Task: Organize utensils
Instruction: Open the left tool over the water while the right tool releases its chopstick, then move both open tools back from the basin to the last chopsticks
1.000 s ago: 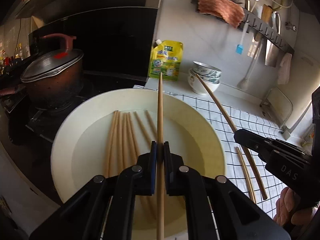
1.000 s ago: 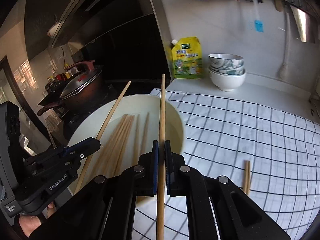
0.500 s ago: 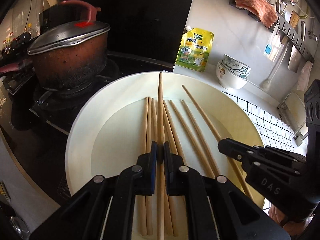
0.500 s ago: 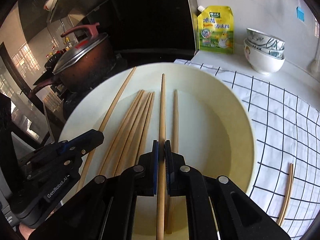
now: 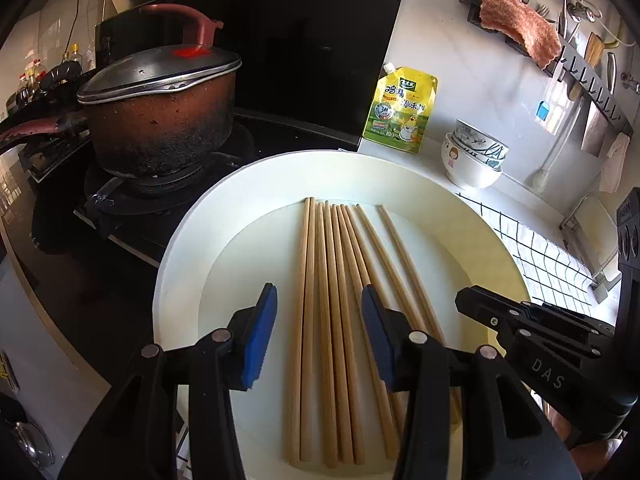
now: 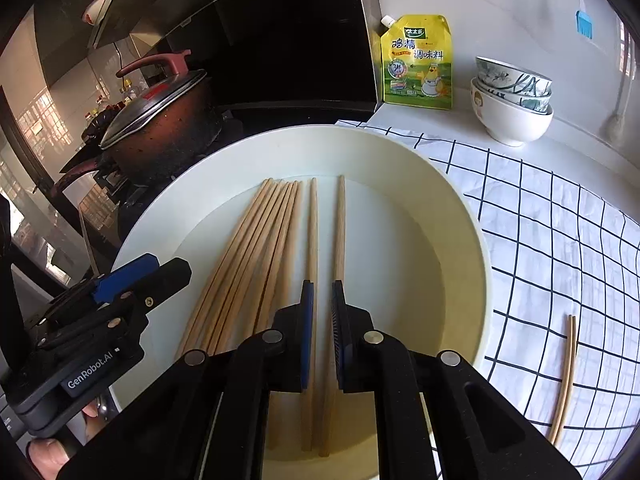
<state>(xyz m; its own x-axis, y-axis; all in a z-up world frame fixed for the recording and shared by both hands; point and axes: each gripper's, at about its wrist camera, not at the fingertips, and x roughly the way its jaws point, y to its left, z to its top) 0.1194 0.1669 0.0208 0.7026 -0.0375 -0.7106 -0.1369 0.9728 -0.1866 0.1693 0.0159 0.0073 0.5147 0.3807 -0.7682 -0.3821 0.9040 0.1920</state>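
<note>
Several wooden chopsticks [image 5: 332, 280] lie side by side in a large cream plate [image 5: 192, 248]. My left gripper [image 5: 318, 304] hovers open over their near ends, holding nothing. My right gripper [image 6: 322, 296] is slightly open just above two chopsticks [image 6: 326, 232] at the right of the bundle in the plate [image 6: 460, 216]. Each gripper shows in the other's view, the right one [image 5: 520, 320] at the plate's right rim, the left one [image 6: 132, 280] at its left rim. A thin chopstick pair [image 6: 566, 372] lies on the checked cloth [image 6: 560, 240] to the right.
A dark pot with a lid [image 5: 160, 116] sits on the stove to the left of the plate. A yellow seasoning pouch [image 5: 402, 110] and stacked bowls [image 5: 474, 156] stand at the back wall. A utensil rail with a cloth [image 5: 520, 32] hangs above.
Both grippers lowered their chopsticks into the plate and opened; the two chopsticks now lie with the others.
</note>
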